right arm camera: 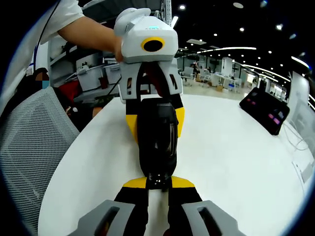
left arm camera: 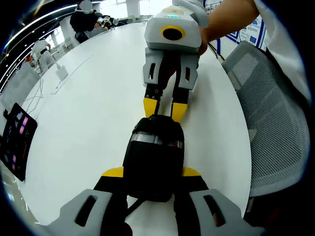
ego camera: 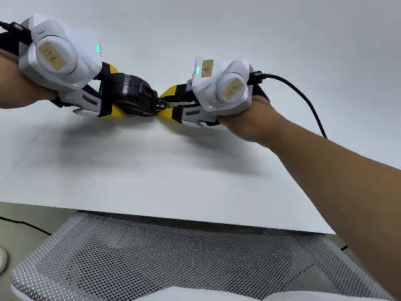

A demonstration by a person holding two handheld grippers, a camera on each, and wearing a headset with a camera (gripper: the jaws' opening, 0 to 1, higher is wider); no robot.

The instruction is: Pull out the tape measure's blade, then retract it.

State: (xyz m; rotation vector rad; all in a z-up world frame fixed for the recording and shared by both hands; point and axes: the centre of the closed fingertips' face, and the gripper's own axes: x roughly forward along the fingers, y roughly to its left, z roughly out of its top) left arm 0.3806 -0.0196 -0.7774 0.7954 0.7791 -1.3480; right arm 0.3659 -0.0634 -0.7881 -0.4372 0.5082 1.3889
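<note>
Jaws of my left gripper (ego camera: 116, 93) (left arm camera: 152, 172) are closed around the tape (ego camera: 131, 94) (left arm camera: 153, 162), with one yellow tip on each side of its black case. The case fills the gap between them. My left hand (ego camera: 15, 88) is behind this gripper, left of the tape in the head view. In the right gripper view the left gripper (right arm camera: 155, 120) stands just behind the tape (right arm camera: 157, 137), and the tips clamp it from both sides.

I hold the tape over the white table (ego camera: 188, 163), and its shadow lies on the surface below it.

Directly right of the tape comes my right gripper (ego camera: 166, 105) (right arm camera: 158, 183). Its jaws are almost together and pinch the small dark hook (right arm camera: 158, 180) at the mouth of the case. The yellow tips are nearly touching the case. In the left gripper view this gripper (left arm camera: 165, 109) is just beyond the tape and points straight at it.

My right hand (ego camera: 250, 119) is farther right of the tape, and a black cable (ego camera: 301, 94) runs away from the gripper on that side. A grey mesh chair (ego camera: 188, 251) is below the tape, at the near edge of the table.
</note>
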